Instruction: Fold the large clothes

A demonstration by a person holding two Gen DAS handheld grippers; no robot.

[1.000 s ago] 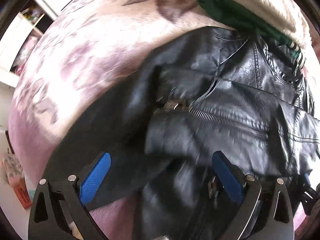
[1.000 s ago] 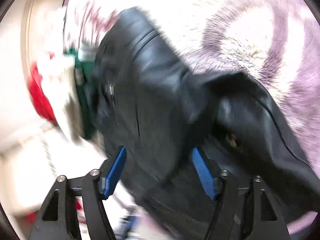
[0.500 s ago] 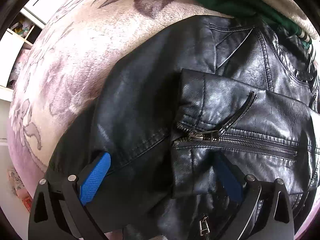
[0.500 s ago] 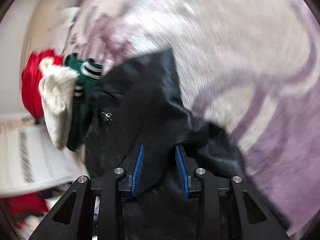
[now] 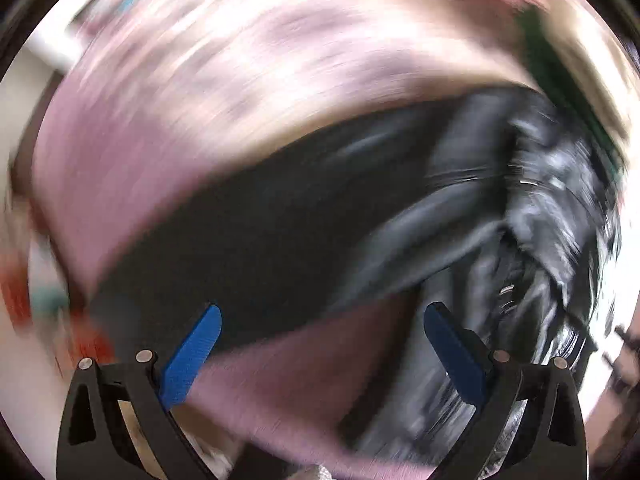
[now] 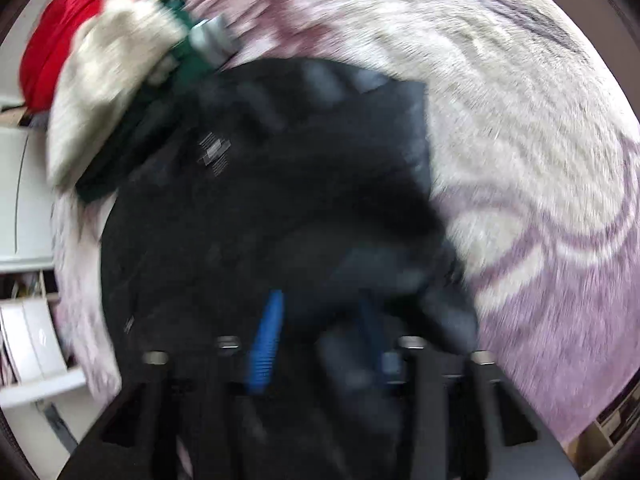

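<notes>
Where the left wrist view smears with motion, left gripper point(image 5: 322, 344) hanging wide open over the blanket point(image 5: 168, 184) — nothing between its blue pads point(image 5: 194, 356), black jacket point(image 5: 280, 232) spread beyond the fingertips and off to the right. Lying crumpled on the same pink-and-cream blanket point(image 6: 520, 140) in the right wrist view, jacket point(image 6: 280, 184) filling the middle. Right gripper point(image 6: 320, 332) low over it, jaws opening — dark fabric apparently between them, though too blurred to say whether pressed. Beside the jacket's upper left edge, a green garment point(image 6: 184, 68), a cream fleece point(image 6: 104, 88) and something red point(image 6: 56, 44).
</notes>
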